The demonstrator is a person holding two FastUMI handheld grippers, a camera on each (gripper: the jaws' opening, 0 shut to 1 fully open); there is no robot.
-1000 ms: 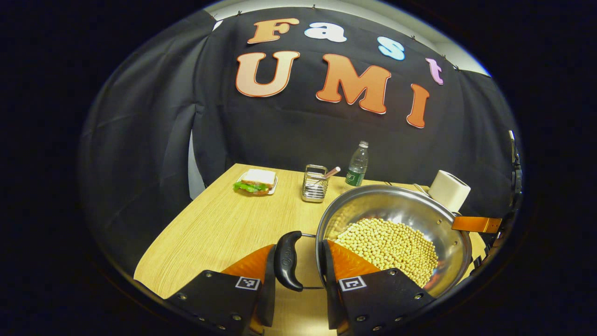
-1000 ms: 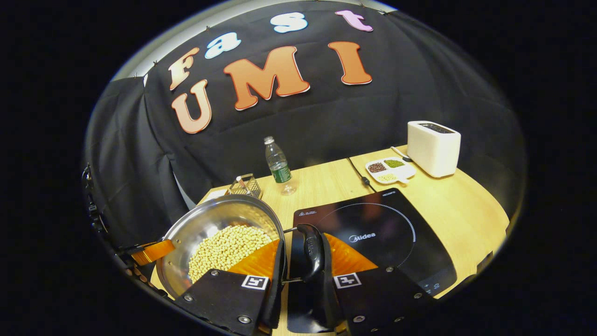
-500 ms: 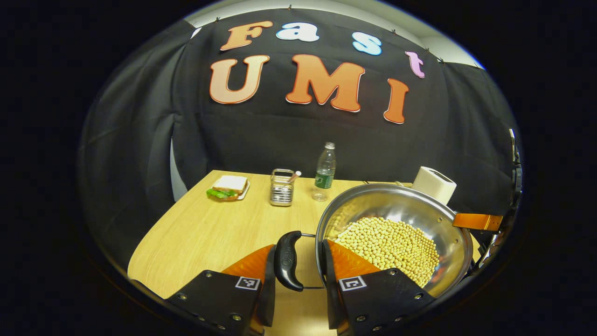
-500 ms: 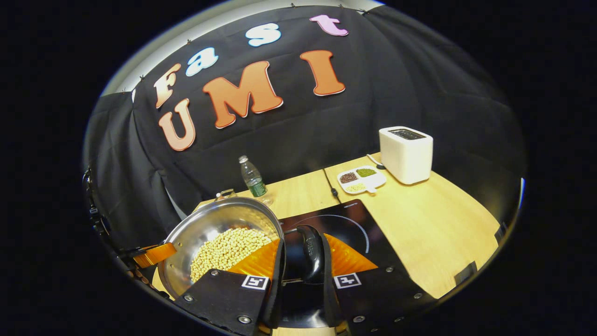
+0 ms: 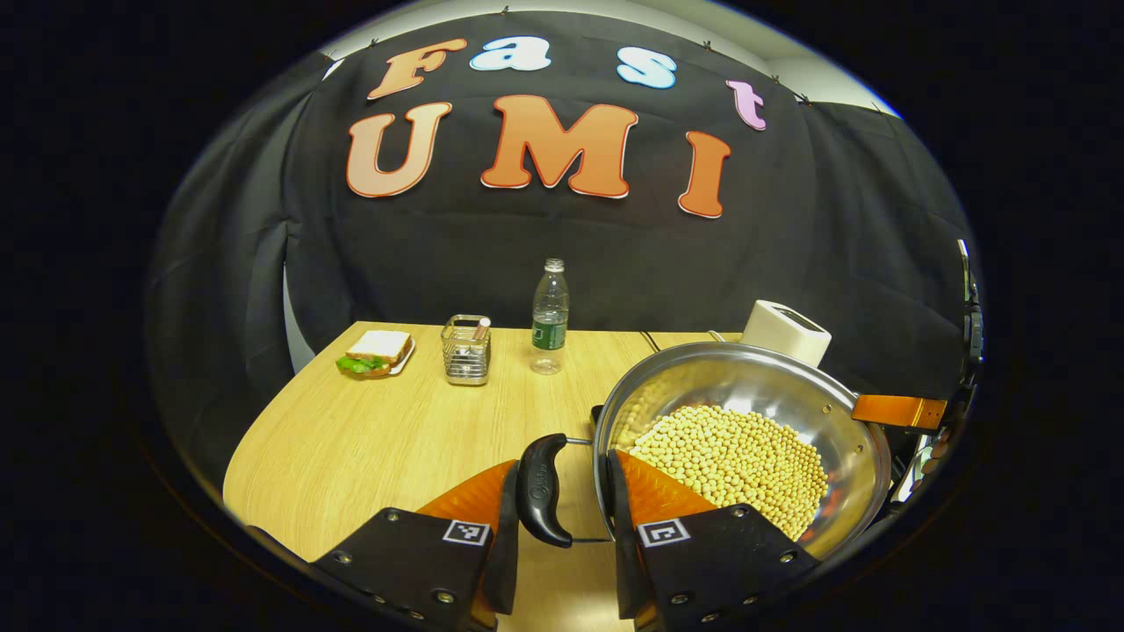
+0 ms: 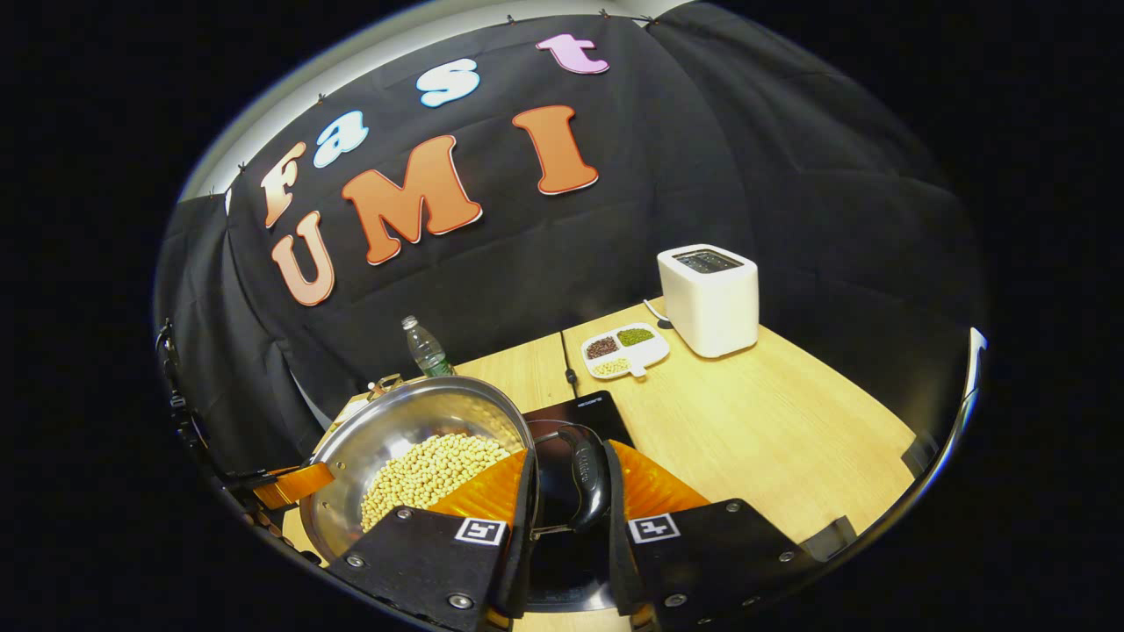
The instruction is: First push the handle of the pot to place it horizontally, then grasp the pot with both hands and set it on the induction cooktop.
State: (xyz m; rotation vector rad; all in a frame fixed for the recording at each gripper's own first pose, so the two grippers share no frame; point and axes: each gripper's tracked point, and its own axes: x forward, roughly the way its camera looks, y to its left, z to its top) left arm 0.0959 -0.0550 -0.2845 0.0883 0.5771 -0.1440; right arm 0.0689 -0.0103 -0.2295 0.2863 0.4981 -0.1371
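A round, shiny steel pot (image 5: 746,386) heaped with pale yellow beans (image 5: 733,461) sits at 4 o'clock in the left gripper view, its polished wall mirroring the beans. The left gripper (image 5: 562,518) comes up from 6 o'clock on black plates with ribbed orange fingers (image 5: 654,491). Between them stands the pot's left handle (image 5: 542,490), a curved glossy black grip on a thin wire loop. The handle touches the finger at 7 o'clock, while the other finger lies against the pot's rim with a gap to the grip, so the jaws are narrowed around the handle and I cannot tell whether both press on it. At 3 o'clock, the other gripper's orange finger (image 5: 897,409) reaches the far rim.

Over to the right gripper view: the pot (image 6: 413,430) sits at 8 o'clock, and the right gripper (image 6: 569,518) has its 2 orange fingers (image 6: 654,487) drawn in close on either side of the right handle (image 6: 587,474), a smooth black grip standing between them. Beneath handle and pot edge lies the flat, glossy black induction cooktop (image 6: 575,421); whether the pot rests on it or hangs above, I cannot tell.

The table (image 6: 773,421) is light wood grain. On it are a boxy white toaster (image 6: 709,298), a white divided dish (image 6: 628,349), a clear plastic bottle (image 5: 550,318), a wire basket (image 5: 466,349) and a sandwich (image 5: 376,351).
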